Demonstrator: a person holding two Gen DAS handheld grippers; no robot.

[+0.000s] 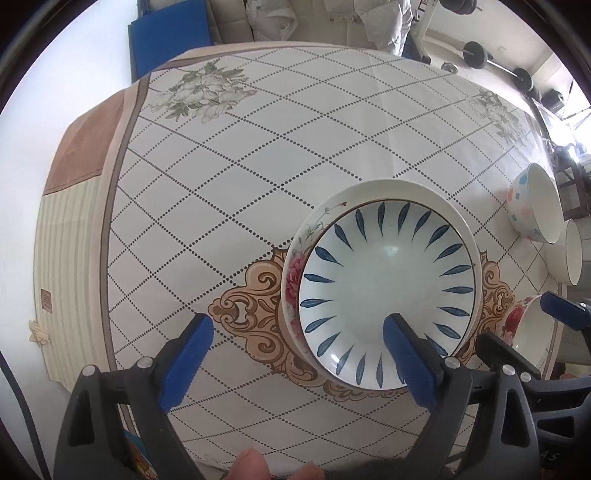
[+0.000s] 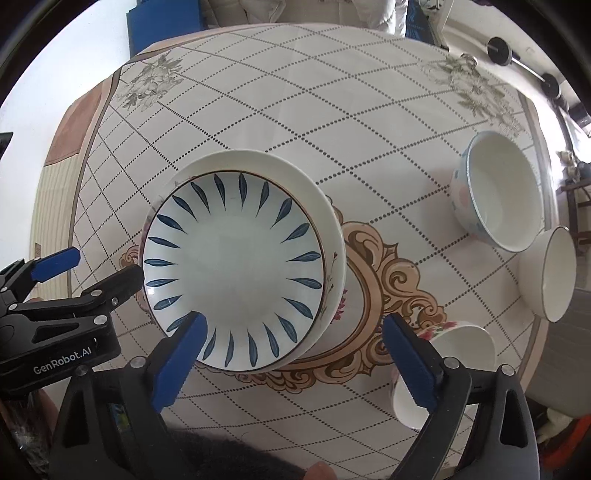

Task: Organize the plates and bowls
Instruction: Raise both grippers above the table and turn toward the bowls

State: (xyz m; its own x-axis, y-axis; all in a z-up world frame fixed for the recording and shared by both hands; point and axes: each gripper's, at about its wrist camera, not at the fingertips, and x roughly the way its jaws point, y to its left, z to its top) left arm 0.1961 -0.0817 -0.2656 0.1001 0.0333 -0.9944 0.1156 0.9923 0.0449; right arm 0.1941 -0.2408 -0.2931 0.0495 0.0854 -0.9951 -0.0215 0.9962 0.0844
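A blue-leaf plate [image 1: 386, 291] [image 2: 232, 273] lies stacked on a larger white floral plate [image 1: 391, 190] [image 2: 258, 160] in the middle of the table. My left gripper [image 1: 295, 350] is open and empty; its right finger hangs over the plate's near rim. It also shows in the right wrist view [image 2: 92, 267] at the stack's left. My right gripper [image 2: 291, 354] is open and empty, just right of the stack, above a rose-patterned bowl [image 2: 454, 365] [image 1: 524, 328]. A spotted bowl [image 2: 498, 192] [image 1: 532, 203] and a plain white bowl [image 2: 550, 273] [image 1: 572, 254] stand at the right.
The table carries a diamond-patterned cloth [image 1: 240, 166] with a gold ornament [image 2: 388, 266] at its centre. Its left edge drops off to a striped overhang [image 1: 70, 258]. Barbell weights [image 1: 476, 53] and a seated person's legs [image 1: 384, 22] lie beyond the far edge.
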